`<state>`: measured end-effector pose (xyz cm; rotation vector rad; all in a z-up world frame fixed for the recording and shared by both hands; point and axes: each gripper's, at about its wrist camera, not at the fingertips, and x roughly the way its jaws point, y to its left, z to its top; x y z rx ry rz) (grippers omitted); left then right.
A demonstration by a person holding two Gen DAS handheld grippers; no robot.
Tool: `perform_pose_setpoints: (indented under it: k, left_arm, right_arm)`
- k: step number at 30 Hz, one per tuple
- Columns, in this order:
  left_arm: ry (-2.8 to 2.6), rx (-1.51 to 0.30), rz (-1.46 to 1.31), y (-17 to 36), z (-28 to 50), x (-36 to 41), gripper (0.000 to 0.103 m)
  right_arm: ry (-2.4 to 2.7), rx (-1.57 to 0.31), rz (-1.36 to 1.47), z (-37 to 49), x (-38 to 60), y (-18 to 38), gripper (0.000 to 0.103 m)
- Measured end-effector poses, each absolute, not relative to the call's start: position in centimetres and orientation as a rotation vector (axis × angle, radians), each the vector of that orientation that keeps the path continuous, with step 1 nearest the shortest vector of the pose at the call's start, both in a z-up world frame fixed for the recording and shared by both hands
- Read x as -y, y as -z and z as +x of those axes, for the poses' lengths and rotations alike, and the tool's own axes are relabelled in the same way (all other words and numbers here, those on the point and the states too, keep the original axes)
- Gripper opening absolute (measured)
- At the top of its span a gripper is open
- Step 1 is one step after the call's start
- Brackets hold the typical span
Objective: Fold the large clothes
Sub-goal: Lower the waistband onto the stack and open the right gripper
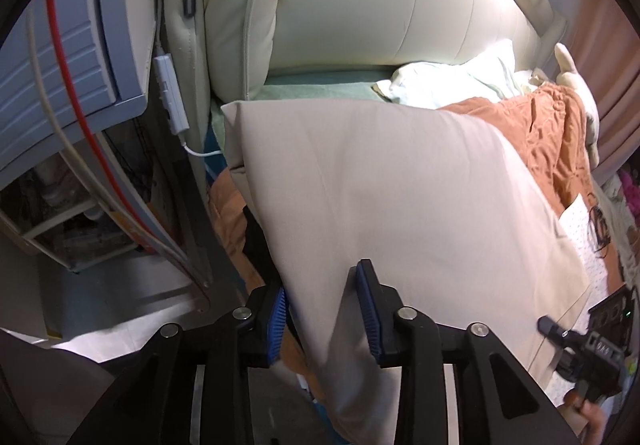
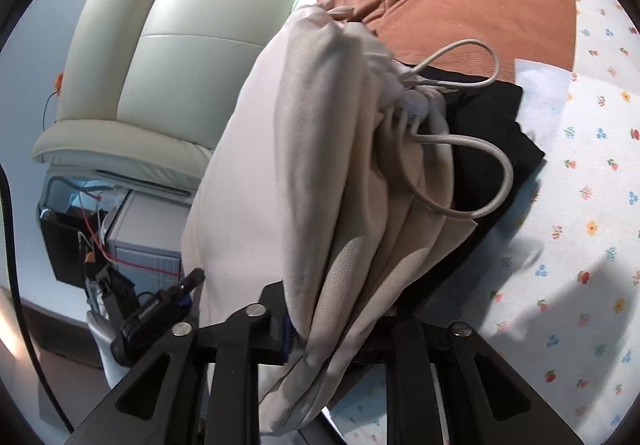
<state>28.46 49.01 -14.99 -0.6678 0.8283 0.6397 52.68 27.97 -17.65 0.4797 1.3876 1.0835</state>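
**Beige garment held up over the bed between both grippers**

Left wrist view: my left gripper [image 1: 325,319] has its blue pads [image 1: 369,309] standing apart, with the lower edge of the beige garment [image 1: 400,197] hanging down between them. The right pad lies against the cloth; the left pad sits just beside its edge, and I see no squeeze on the fabric, so I read this gripper as open around it. The garment spreads as a broad, smooth panel in front of a cream padded headboard [image 1: 360,5], above an orange blanket [image 1: 556,137] on the bed. The other gripper [image 1: 576,345] shows at the lower right edge.

Right wrist view: my right gripper [image 2: 336,329] is closed on the bunched waistband end of the beige garment [image 2: 312,165], folds gathered thickly between the fingers. Its drawstring [image 2: 472,149] loops out to the right, over a black cloth [image 2: 496,133] lying on the floral bedsheet [image 2: 580,205].
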Motion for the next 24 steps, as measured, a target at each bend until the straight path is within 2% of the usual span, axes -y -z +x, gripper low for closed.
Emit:
perform_pose_setpoints:
  k: [3,4,11,16,20,21,24]
  left_arm:
    - [-0.624,-0.859,-0.69,15.5,28.2,-48.3,0.056]
    - [-0.612,-0.864,-0.701,15.7,28.0,-48.0,0.058]
    - [-0.558,-0.852,-0.793,17.9,26.3,-44.9,0.058]
    - [-0.562,-0.839,-0.826,18.5,25.7,-43.2,0.058]
    - [-0.569,-0.843,-0.824,18.6,25.7,-42.0,0.059]
    - [-0.567,-0.845,-0.817,18.6,25.6,-41.6,0.059]
    - [-0.555,-0.854,-0.821,18.9,25.4,-40.6,0.071]
  right_arm:
    - [-1.062,-1.373,0.493,53.2,-26.9,17.4,0.034]
    - [-1.047,-1.363,0.501,53.5,-26.2,17.2,0.034]
    - [-0.97,-1.288,0.432,55.1,-24.6,16.3,0.034]
    - [-0.921,-1.3,0.397,56.4,-25.5,15.9,0.034]
    - [-0.882,-1.287,0.377,56.7,-24.7,15.6,0.039]
    - [-0.871,-1.272,0.369,56.6,-24.3,15.4,0.039]
    - [-0.844,-1.243,0.345,56.2,-22.7,14.7,0.039]
